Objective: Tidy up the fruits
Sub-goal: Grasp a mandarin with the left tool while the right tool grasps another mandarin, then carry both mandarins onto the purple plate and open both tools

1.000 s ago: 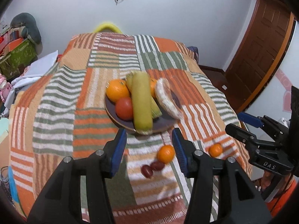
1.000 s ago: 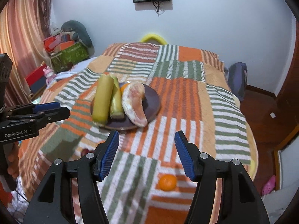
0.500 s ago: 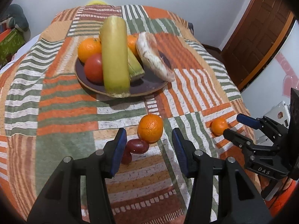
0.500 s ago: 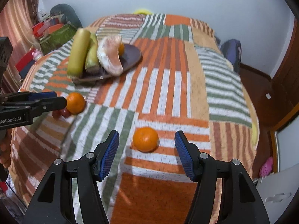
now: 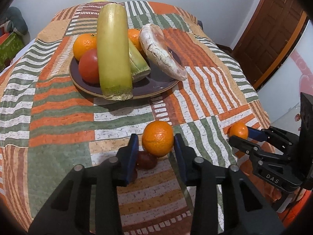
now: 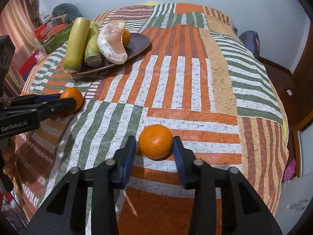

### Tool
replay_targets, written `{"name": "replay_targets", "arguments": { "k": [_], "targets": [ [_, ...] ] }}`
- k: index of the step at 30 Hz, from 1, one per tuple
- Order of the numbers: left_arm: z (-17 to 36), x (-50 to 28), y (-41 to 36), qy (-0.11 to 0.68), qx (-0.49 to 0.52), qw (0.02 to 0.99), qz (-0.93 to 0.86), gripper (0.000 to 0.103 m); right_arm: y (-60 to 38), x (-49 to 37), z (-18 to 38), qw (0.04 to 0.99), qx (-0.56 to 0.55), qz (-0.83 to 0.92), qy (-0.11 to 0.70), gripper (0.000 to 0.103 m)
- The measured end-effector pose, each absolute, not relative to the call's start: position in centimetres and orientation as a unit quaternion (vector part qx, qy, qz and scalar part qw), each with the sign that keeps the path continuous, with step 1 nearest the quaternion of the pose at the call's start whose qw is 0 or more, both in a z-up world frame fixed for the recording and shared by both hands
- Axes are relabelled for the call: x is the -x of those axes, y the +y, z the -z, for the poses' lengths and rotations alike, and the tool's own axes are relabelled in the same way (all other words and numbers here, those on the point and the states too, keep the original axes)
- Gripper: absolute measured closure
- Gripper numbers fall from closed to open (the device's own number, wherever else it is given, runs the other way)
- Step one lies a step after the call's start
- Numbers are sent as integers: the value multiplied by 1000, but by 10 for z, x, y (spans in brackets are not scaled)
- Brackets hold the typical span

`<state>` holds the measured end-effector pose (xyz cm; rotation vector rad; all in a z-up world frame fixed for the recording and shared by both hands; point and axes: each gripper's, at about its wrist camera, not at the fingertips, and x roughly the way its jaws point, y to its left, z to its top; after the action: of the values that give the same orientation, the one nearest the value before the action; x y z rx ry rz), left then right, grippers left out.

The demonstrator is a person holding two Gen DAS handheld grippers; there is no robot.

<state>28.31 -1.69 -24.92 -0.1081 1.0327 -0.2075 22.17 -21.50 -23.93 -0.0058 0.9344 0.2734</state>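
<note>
In the left wrist view, the left gripper (image 5: 156, 146) is seen low in the centre of the frame, with its blue pads spread around an orange (image 5: 157, 141) that lies on the striped bedcover (image 5: 58, 117). The right pad seems to touch the fruit, while a small gap is left at the left pad, so a firm pinch cannot be confirmed. Two dark red fruits (image 5: 146, 160) are lying just below this orange, partly hidden by the left finger. A dark plate (image 5: 154, 86) is placed in the upper middle, loaded with a long yellow-green stalk (image 5: 113, 52), a tomato (image 5: 89, 66), more oranges and a peeled pomelo piece (image 5: 162, 52).

In the right wrist view, the right gripper (image 6: 154, 148) is held open around a second orange (image 6: 155, 141) in the lower centre, with the pads just beside it on both sides. The left gripper is seen at the left edge of this frame, around its orange.
</note>
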Motion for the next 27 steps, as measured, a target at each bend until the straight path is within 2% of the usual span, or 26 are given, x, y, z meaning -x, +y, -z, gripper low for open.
{"name": "replay_targets", "arguments": {
  "k": [15, 27],
  "targets": [
    [218, -270, 23, 455, 69, 884, 77, 71, -207, -229, 215, 895, -4, -148, 420, 71],
    [198, -296, 75, 423, 91, 901, 33, 71, -185, -266, 190, 910, 6, -158, 383, 71]
  ]
}}
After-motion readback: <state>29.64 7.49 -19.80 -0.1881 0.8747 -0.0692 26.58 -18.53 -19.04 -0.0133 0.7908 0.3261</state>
